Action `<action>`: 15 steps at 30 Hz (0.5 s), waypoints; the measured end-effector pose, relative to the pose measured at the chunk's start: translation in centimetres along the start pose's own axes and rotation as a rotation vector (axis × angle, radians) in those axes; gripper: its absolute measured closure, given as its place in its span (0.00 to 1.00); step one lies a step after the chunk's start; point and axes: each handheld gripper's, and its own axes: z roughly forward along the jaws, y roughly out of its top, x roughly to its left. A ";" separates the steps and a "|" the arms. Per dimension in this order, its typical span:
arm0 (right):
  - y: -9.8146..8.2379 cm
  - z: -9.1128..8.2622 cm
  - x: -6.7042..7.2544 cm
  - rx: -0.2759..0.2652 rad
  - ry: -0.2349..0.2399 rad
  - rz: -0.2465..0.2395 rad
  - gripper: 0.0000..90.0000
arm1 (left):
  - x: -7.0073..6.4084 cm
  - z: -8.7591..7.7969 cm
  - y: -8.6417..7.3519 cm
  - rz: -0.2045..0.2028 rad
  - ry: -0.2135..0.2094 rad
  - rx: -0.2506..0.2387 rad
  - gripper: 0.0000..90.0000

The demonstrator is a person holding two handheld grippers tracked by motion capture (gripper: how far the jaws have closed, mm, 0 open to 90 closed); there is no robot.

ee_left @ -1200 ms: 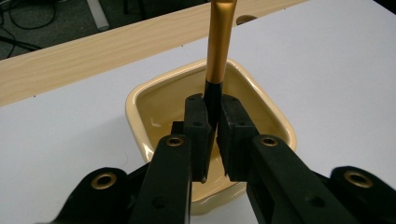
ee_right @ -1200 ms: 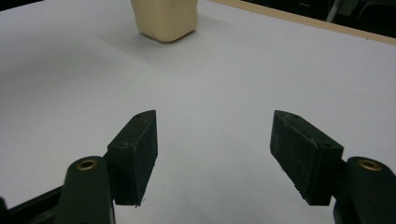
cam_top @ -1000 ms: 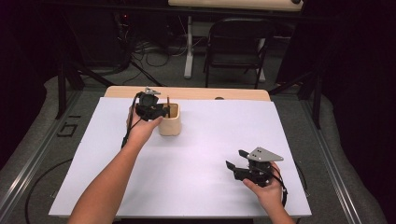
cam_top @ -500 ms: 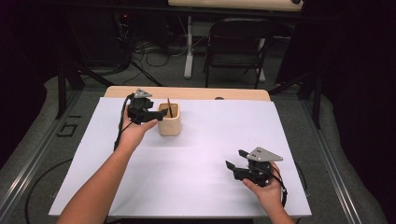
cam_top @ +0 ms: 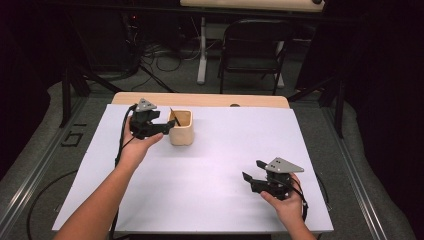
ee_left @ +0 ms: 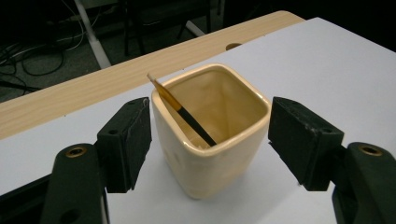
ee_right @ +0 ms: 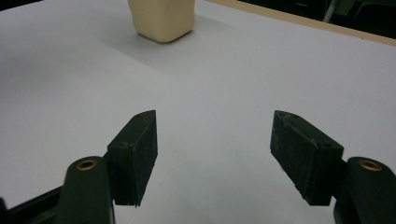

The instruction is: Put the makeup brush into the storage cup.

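A white sheet (cam_top: 210, 165) covers a wooden table (cam_top: 200, 99) in a dark room, with a folding chair (cam_top: 255, 45) and loose cables (cam_top: 160, 60) on the floor behind. From the high view I see the left gripper (cam_top: 167, 125) in my operator's left hand, at the far left of the sheet, its tips level with a cream cup (cam_top: 181, 127). A thin brush (cam_top: 174, 118) leans inside the cup, against the corner nearest that gripper. The right gripper (cam_top: 252, 176) rests in the right hand near the front right of the sheet, well apart from the cup, pointing left.

In the left gripper view the cup (ee_left: 212, 130) stands upright on the sheet between the two black pads (ee_left: 126, 142), which are spread wider than the cup. The left pad stands just beside the cup wall; whether it touches I cannot tell. The right one stands clear of it, so I read no grip. The brush (ee_left: 180, 109), orange above and black below, rests on the rim's near left corner with its pale end up. The bare table edge (ee_left: 93, 88) runs behind.

In the right gripper view the jaws gape wide over bare sheet (ee_right: 210, 93) with nothing between them. The cup (ee_right: 162, 18) sits far off at the top.
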 end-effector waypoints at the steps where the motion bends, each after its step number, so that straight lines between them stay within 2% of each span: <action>1: 0.0 0.0 0.0 0.000 0.005 0.001 0.35 | -0.1 -0.3 -0.1 0.010 0.002 -0.013 0.34; 5: 0.3 -0.2 0.2 -0.007 0.020 0.000 0.35 | -0.1 -1.6 -0.5 0.015 -0.008 -0.012 0.34; 10: 0.9 -0.3 0.3 -0.009 0.031 0.019 0.33 | 0.1 -3.0 -1.3 -0.018 -0.032 -0.011 0.34; 15: 1.2 -0.2 0.3 0.007 0.033 0.035 0.32 | 0.4 -4.2 -2.3 -0.047 -0.051 -0.026 0.27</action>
